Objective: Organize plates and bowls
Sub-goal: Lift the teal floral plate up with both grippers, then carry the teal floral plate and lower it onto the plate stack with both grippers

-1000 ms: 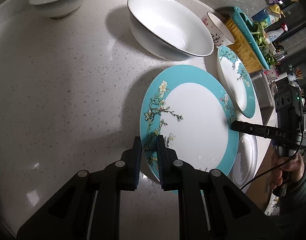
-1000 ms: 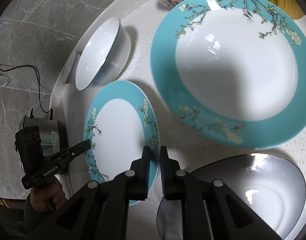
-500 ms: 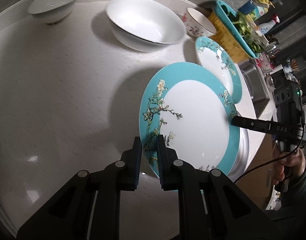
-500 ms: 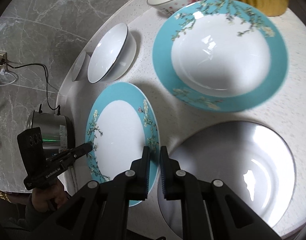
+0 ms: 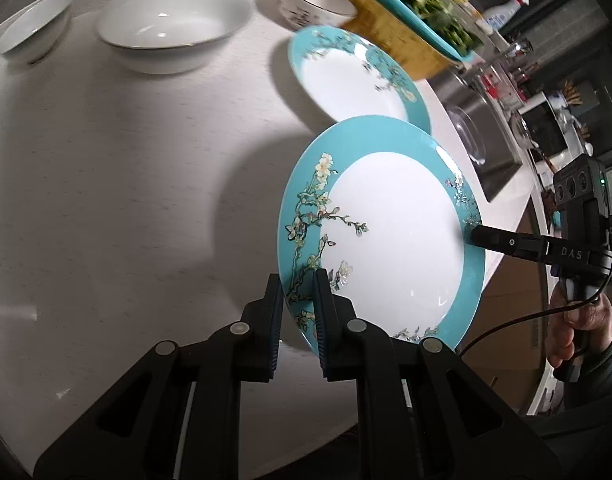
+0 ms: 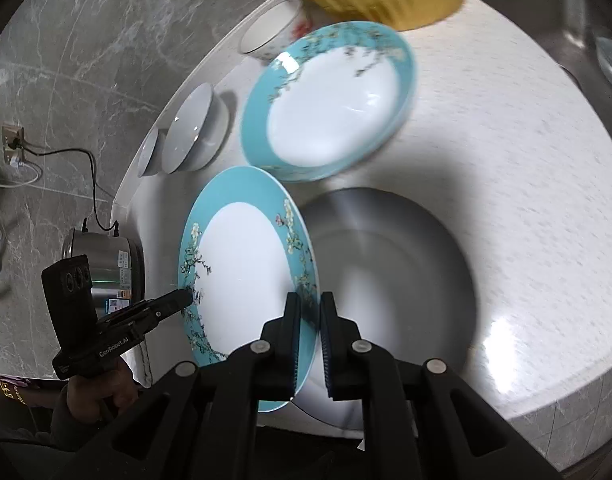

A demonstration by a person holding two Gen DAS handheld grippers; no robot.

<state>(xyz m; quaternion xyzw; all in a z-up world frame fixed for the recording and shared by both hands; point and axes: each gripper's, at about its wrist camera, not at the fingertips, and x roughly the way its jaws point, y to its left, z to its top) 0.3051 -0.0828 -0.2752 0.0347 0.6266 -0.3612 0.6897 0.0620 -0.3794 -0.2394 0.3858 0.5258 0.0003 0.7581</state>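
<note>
A: From the left wrist, the left claw [image 5: 298,300] is clamped narrow on the near rim of the blossom plate [image 5: 393,232], which is tilted and clear of the table [image 5: 126,180]. The right claw [image 5: 475,236] pinches the rim opposite.

B: And the second blossom plate [image 5: 353,80]?

A: Beyond the held one, flat on the table.

B: From the right wrist, the right claw [image 6: 309,312] grips the plate's right edge; a grey plate [image 6: 405,280] lies just right of it. Either could be the stacking spot.
</note>
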